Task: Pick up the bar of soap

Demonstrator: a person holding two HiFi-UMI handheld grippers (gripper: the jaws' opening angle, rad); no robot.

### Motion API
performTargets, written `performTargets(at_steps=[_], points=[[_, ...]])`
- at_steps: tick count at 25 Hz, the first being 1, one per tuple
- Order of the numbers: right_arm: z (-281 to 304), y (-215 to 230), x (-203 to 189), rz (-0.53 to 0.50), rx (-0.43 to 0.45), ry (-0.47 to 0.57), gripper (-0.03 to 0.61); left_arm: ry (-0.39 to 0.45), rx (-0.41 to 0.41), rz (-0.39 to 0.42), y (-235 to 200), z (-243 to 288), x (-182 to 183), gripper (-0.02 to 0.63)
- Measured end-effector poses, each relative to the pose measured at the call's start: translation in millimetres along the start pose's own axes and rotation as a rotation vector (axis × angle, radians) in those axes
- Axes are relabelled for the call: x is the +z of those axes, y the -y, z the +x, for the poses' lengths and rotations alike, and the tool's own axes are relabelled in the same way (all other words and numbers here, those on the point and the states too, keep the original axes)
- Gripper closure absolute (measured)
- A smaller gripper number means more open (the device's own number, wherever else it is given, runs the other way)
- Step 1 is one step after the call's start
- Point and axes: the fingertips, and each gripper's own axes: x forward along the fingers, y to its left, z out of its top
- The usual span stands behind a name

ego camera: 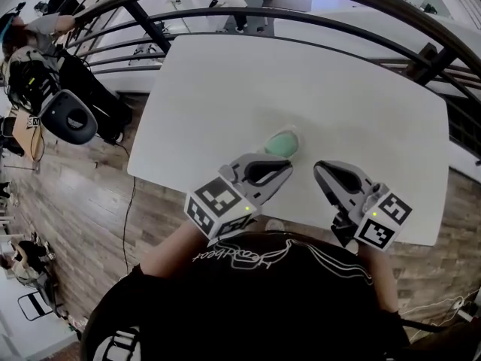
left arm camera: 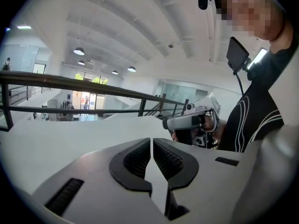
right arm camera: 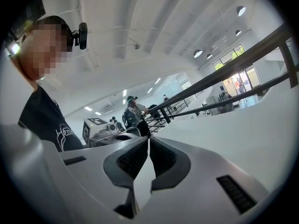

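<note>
A pale green bar of soap [ego camera: 283, 143] lies on the white table [ego camera: 225, 104], near its front edge. My left gripper [ego camera: 287, 168] is just in front of the soap, its tips pointing toward it, jaws shut with nothing between them. My right gripper [ego camera: 318, 168] hovers to the right of the soap, also shut and empty. In the left gripper view the jaws [left arm camera: 151, 139] meet over bare tabletop, with the right gripper [left arm camera: 191, 122] ahead. The right gripper view shows its jaws [right arm camera: 148, 138] closed and the left gripper [right arm camera: 100, 130] beyond. Neither gripper view shows the soap.
A dark metal railing [ego camera: 301, 17] curves round the table's far side. To the left, on the wooden floor [ego camera: 83, 194], stand an office chair [ego camera: 69, 117] and a seated person [ego camera: 30, 32]. The table's near edge [ego camera: 301, 220] runs just under the grippers.
</note>
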Motion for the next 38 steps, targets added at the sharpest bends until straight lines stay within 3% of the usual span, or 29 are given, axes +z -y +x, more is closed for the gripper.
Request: performTargets(at_steps=[3,17,22,28,38], points=[[0,3,0,0.005,-0.004,0.004,0.561,-0.017,0.033,0.035,-7,-1,-4,0.597],[-2,14,-11,0.026,-0.029,-0.004,0.561,-0.146,0.096,0.155,-32,14,-37,0.409],[-2,20,-21,0.038,-0.038,-0.014,0.561,-0.222,0.13,0.218,-47,23,-59,0.391],[-6,28,-24,0.052,-0.062,-0.005,0.561,-0.346,0.129,0.215,-56,32,-92,0.387],[-7,27,-23,0.056,-0.062,0.01,0.561,-0.419,0.138,0.255,-67,40,-112,0.365]])
